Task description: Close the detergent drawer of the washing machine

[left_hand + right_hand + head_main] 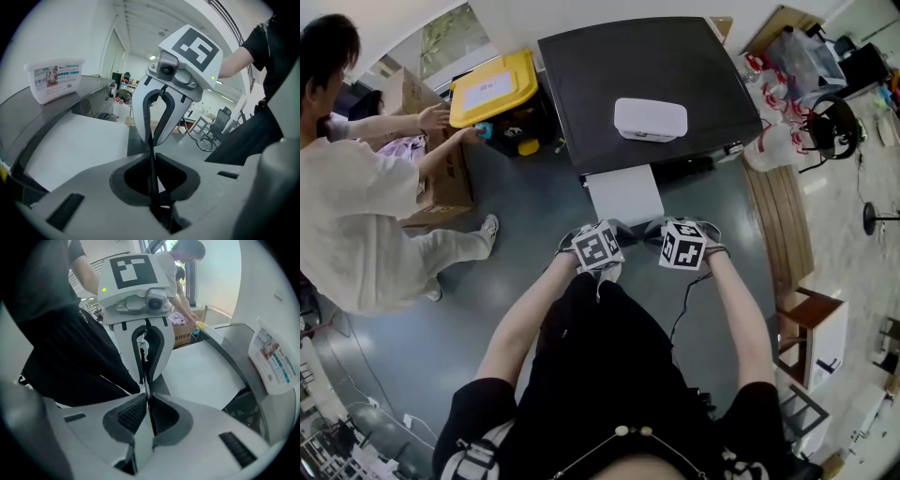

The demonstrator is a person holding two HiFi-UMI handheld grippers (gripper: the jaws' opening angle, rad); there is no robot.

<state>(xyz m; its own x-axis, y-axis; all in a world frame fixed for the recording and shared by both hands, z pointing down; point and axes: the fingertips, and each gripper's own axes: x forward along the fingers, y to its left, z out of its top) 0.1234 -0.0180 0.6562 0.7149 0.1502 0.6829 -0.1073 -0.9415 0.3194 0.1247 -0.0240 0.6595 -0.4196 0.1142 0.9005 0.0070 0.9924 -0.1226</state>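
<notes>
The dark-topped washing machine (647, 66) stands ahead of me. A flat white drawer panel (623, 194) sticks out of its front towards me. It also shows as a white surface (79, 140) in the left gripper view and as a white surface (206, 371) in the right gripper view. My left gripper (619, 239) and right gripper (661, 239) hover side by side just in front of the panel's near edge, tips turned towards each other. My left gripper (152, 157) is shut on nothing. My right gripper (149, 399) is likewise shut and empty. Neither touches the panel.
A white plastic box (650, 119) lies on the machine's top. At the left a person (356, 216) reaches over a cardboard box (441, 178), beside a yellow-lidded bin (494, 87). A wooden bench (783, 225) runs along the right, with cluttered shelves behind it.
</notes>
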